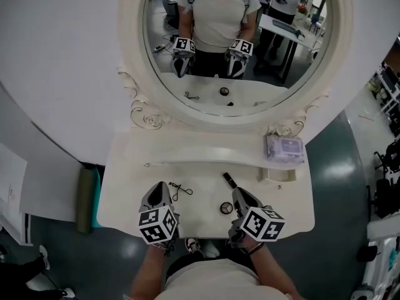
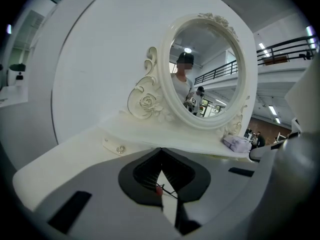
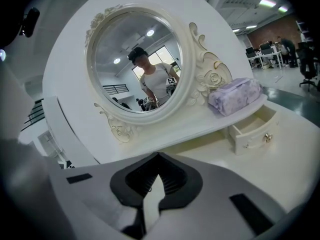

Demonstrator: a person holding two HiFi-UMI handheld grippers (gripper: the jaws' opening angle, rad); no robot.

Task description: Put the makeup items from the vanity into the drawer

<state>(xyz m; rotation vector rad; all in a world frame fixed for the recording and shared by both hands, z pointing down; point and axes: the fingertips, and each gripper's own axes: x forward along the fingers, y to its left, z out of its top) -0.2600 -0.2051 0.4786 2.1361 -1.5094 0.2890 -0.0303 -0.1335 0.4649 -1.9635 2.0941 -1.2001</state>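
Three small items lie on the white vanity top [image 1: 125,199]: a thin black cord [image 1: 180,189], a short black stick [image 1: 229,180] and a round compact [image 1: 225,208]. My left gripper [image 1: 160,186] is shut and empty, its tips just left of the cord. Seen through the left gripper [image 2: 160,149], the cord with a red bead [image 2: 159,189] lies under the jaws. The right gripper [image 1: 239,194] is shut and empty too, just right of the compact, and it points at the mirror [image 3: 135,64]. A small open drawer [image 1: 278,175] sits at the right under the shelf.
The oval mirror [image 1: 231,42] stands at the back and reflects me and both grippers. A purple tissue pack [image 1: 285,149] lies on the shelf above the open drawer [image 3: 252,134]. A closed drawer front with a knob [image 2: 120,149] is at the left. The front table edge is under my wrists.
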